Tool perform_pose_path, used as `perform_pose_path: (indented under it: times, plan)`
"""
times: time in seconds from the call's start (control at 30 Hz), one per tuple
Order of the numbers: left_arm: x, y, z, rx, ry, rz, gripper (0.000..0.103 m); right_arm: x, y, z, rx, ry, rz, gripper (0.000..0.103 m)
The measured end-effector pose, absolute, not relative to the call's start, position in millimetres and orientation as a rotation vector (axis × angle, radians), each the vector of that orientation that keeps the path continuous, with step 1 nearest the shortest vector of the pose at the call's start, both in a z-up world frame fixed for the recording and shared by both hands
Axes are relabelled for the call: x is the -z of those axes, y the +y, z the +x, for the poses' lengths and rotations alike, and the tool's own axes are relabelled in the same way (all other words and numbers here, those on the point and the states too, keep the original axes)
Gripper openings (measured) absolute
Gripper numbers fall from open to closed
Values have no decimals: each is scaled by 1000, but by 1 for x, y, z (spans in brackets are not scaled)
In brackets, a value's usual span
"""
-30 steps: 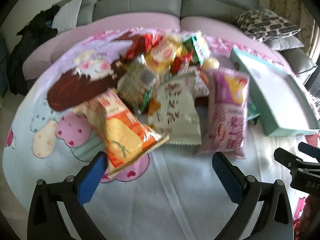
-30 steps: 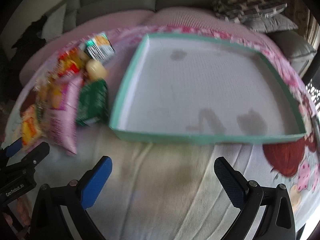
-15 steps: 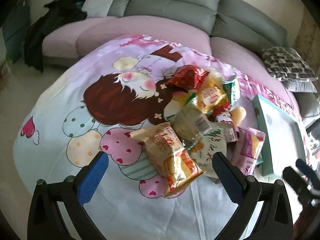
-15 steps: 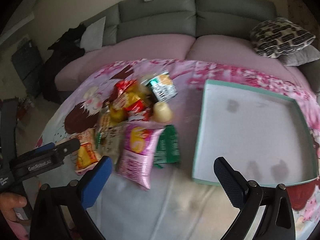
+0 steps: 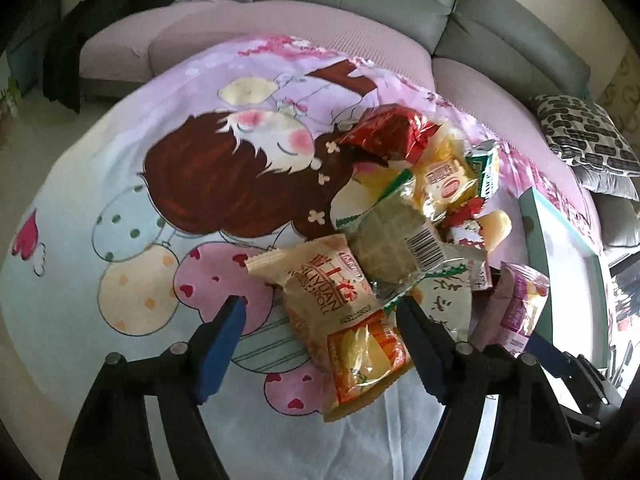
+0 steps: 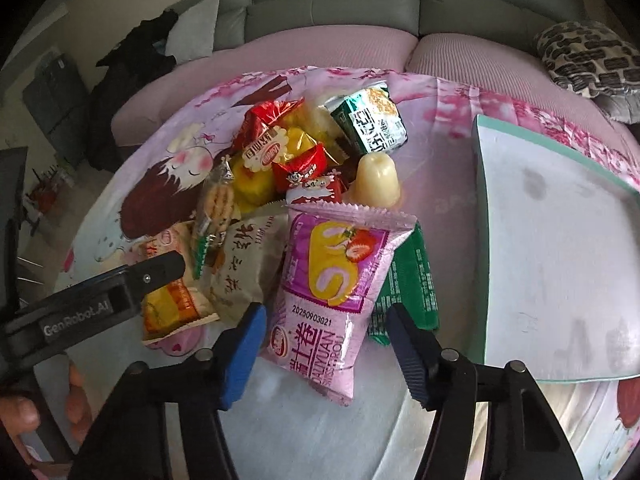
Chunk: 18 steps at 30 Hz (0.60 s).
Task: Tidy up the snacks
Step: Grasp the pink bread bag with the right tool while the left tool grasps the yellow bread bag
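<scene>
My right gripper has been narrowing, jaws spread astride the pink swiss-roll packet; I'd pinch its lower half squarely. My left gripper, also narrowing, brackets the orange packet.

Snack heap beside tray

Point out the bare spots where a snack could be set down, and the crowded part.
Free: the whole floor of the teal tray, right of the pile; the cloth left of the orange packet, over the balloon print. Crowded: the snack heap, from the red wrapper to the pink strawberry roll packet.
</scene>
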<state>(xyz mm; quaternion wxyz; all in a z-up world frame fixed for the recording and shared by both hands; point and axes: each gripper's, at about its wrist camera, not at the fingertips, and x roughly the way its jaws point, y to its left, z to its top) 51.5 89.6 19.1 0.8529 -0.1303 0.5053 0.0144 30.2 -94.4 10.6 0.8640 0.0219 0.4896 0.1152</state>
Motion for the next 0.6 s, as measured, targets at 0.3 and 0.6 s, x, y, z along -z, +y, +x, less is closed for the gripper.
perform_pose_path:
  times: [0.3,0.6]
  plan:
    - [-6,88,59,13,1087,-326,60,-11,-88,34,-227,1008,-4,48]
    - [-11,90,55,23,1083,-340,40,-17,-94,29,-266,1000,48,42]
